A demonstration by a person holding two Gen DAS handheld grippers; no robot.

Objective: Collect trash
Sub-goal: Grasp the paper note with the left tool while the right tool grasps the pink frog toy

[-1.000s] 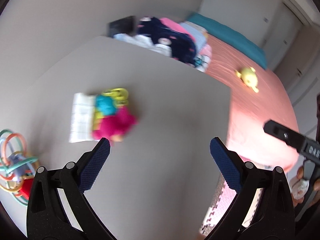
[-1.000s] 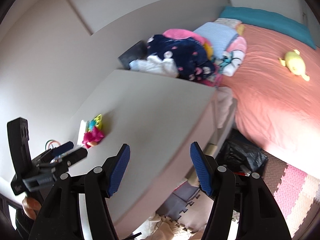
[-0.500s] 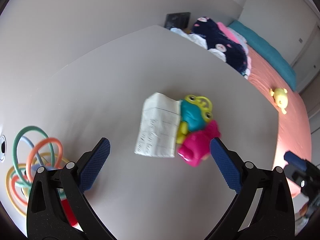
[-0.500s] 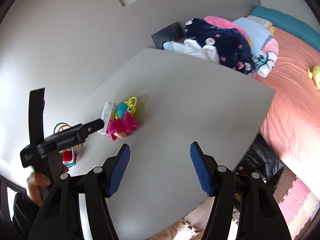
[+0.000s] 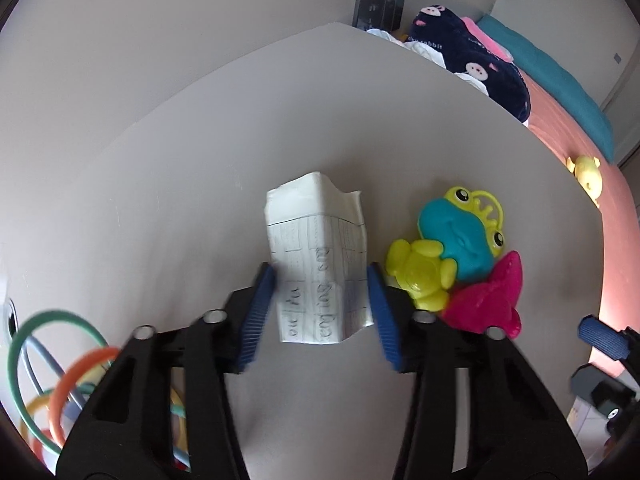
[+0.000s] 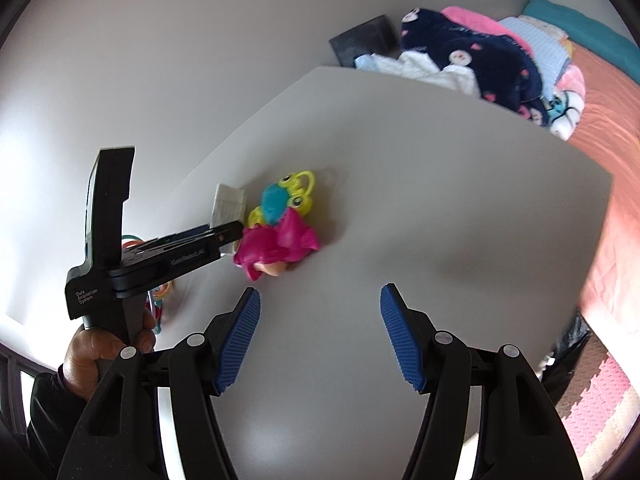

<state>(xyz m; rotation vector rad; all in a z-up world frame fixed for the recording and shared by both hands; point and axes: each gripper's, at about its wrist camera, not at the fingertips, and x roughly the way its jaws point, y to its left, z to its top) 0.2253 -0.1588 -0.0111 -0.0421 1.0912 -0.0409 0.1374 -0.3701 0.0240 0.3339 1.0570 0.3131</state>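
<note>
White folded paper (image 5: pixel 320 256) ruled in a faint grid with handwriting — beside it a teal-and-yellow frog toy (image 5: pixel 452 240), a magenta toy (image 5: pixel 488 300), blue-padded fingers (image 5: pixel 258 312).

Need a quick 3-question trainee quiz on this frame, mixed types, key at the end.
1. True or false: the left gripper has its fingers on either side of the folded paper.
2. What lies right of the paper? A) frog toy B) mug C) spoon
3. Fill in: the right gripper hovers over the table, jaws ____.

Key: 1 true; 2 A; 3 open.
</note>
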